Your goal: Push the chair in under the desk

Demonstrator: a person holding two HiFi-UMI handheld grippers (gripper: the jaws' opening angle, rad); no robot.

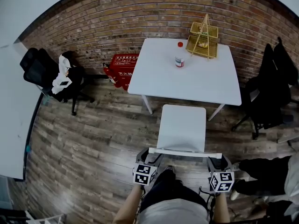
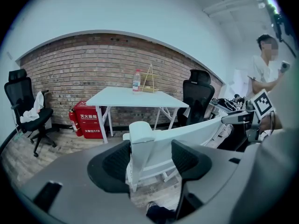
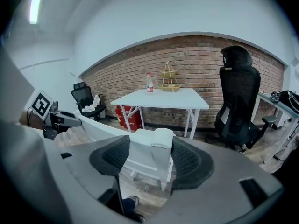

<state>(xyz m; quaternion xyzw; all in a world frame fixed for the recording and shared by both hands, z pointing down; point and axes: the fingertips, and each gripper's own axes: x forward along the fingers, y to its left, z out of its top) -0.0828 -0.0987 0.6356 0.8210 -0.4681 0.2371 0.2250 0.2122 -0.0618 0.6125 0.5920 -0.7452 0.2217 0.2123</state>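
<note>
The push looks about to begin. The white plastic chair stands just in front of the white rectangular bench, its seat not yet under. The left claw and right claw are each spread around a back corner post. Next comes an even, straight shove toward the bench. The wooden plank floor runs to a brick wall behind the bench.

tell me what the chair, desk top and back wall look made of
Chair: smooth matte white, probably plastic or painted wood. Desk top: flat glare-free white, likely laminate. Back wall: red-brown brick, mortar lines visible.
</note>
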